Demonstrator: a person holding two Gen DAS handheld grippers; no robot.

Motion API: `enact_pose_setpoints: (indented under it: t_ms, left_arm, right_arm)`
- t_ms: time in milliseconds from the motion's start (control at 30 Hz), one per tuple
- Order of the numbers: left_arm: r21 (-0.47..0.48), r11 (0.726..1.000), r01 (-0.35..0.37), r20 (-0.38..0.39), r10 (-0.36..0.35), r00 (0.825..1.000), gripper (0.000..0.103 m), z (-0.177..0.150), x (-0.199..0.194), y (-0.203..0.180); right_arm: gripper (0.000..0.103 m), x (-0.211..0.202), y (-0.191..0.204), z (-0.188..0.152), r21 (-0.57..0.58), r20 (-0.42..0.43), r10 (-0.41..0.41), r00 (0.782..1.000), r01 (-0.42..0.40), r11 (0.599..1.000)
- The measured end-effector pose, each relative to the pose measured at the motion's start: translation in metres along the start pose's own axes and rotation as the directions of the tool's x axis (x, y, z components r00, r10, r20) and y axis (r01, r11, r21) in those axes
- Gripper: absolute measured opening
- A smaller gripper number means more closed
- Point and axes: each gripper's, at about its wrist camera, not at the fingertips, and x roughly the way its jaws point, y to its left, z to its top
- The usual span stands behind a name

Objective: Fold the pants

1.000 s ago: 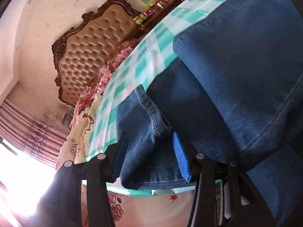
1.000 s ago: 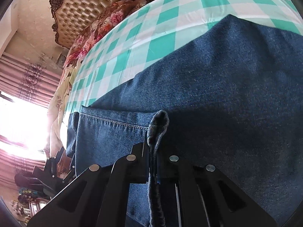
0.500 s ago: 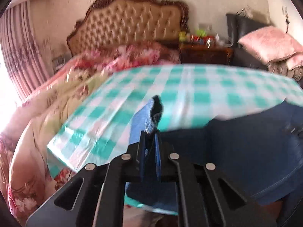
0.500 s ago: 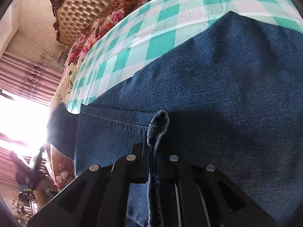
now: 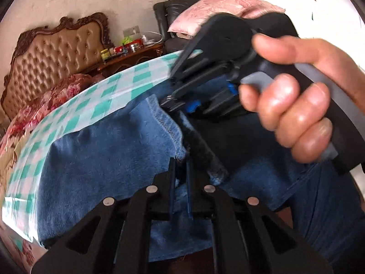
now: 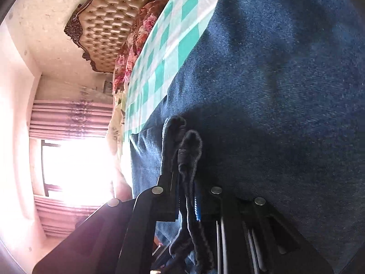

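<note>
I am pinching a denim edge of the pants (image 5: 109, 159) in my left tongs (image 5: 180, 182), the two pads nearly together with a thin fold of cloth between them. In my right tongs (image 6: 186, 196) I am holding a dark bunched hem; their jaws have just been opening a little, yet the hem is lying between the pads, and whether they are pressing on it I am not quite sure, since that view is dark there. From the left camera my right hand (image 5: 294, 105) is showing up close on the right, fingers wrapped round the grey handle of the right tongs (image 5: 180, 102), whose tips are resting at a stitched seam of the denim.

The pants are lying spread over the near part of the desk (image 5: 100, 105), which is wearing a green and white checked cloth, and part of the denim is hanging over the near edge. Beyond the desk, a bed with a flowered cover (image 5: 45, 100) and a tufted headboard (image 5: 52, 54) is standing at the far left. A nightstand (image 5: 132, 54) with small bottles is sitting beside it, and a pink cushion (image 5: 219, 6) farther right.
</note>
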Motion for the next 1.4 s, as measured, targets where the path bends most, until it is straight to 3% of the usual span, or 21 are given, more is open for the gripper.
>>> enact_pose_setpoints:
  t_ms: [167,333,400,600,700,767,833,867,933,1033,1133,1267,1400]
  left_arm:
    - [-0.008,1.0,-0.011,0.029,0.011,1.0,0.008,-0.005,-0.013,-0.005]
    - [0.045,0.999,-0.016,0.033,0.014,0.999,0.008,-0.012,-0.021,-0.019]
    - [0.055,0.998,-0.009,0.018,0.008,1.0,0.008,-0.018,-0.017,-0.02]
    - [0.114,0.993,-0.031,0.054,0.025,0.998,0.008,-0.018,-0.021,-0.03]
    - [0.153,0.987,-0.047,0.058,0.039,0.998,0.008,-0.022,-0.018,-0.034]
    - [0.161,0.987,-0.031,0.029,0.027,0.999,0.009,-0.024,-0.009,-0.036]
    - [0.156,0.987,-0.027,0.032,0.022,0.999,0.009,-0.027,-0.007,-0.035]
    - [0.155,0.988,-0.021,0.034,0.016,0.999,0.014,-0.027,-0.008,-0.035]
    - [0.154,0.988,-0.016,0.042,0.01,0.999,0.025,-0.026,-0.009,-0.033]
    - [0.11,0.994,-0.021,0.08,0.012,0.997,0.076,-0.026,-0.015,-0.024]
    - [0.086,0.996,-0.038,0.122,0.027,0.992,0.077,-0.032,-0.026,-0.02]
    - [0.191,0.974,-0.12,0.155,0.09,0.984,0.078,-0.044,-0.031,-0.039]
    - [0.233,0.956,-0.18,0.173,0.141,0.975,0.077,-0.038,-0.028,-0.054]
  right_arm:
    - [0.029,-0.003,0.005,0.001,-0.011,-0.01,0.031,0.999,-0.031,0.999]
    - [0.06,-0.008,0.019,0.001,-0.046,0.003,0.071,0.997,-0.071,0.996]
    - [0.066,-0.007,0.024,0.001,-0.055,0.006,0.07,0.998,-0.07,0.996]
    - [0.067,0.006,0.04,-0.002,-0.12,-0.008,-0.05,0.999,0.048,0.992]
    - [0.066,0.014,0.052,-0.006,-0.205,-0.012,-0.152,0.988,0.146,0.968]
    - [0.065,0.019,0.061,-0.009,-0.263,-0.007,-0.209,0.978,0.2,0.944]
    - [0.045,0.022,0.066,-0.01,-0.301,0.011,-0.285,0.958,0.275,0.913]
    - [0.039,0.021,0.063,-0.011,-0.307,0.015,-0.308,0.951,0.297,0.904]
    - [0.014,0.02,0.058,-0.007,-0.292,0.016,-0.344,0.939,0.333,0.897]
    - [0.009,0.016,0.051,-0.006,-0.253,-0.01,-0.311,0.95,0.298,0.92]
    - [0.009,0.011,0.054,-0.007,-0.246,-0.006,-0.288,0.958,0.277,0.929]
    - [0.009,0.003,0.062,-0.005,-0.229,-0.009,-0.257,0.966,0.248,0.941]
    - [0.009,-0.003,0.066,-0.006,-0.217,-0.011,-0.247,0.969,0.239,0.947]
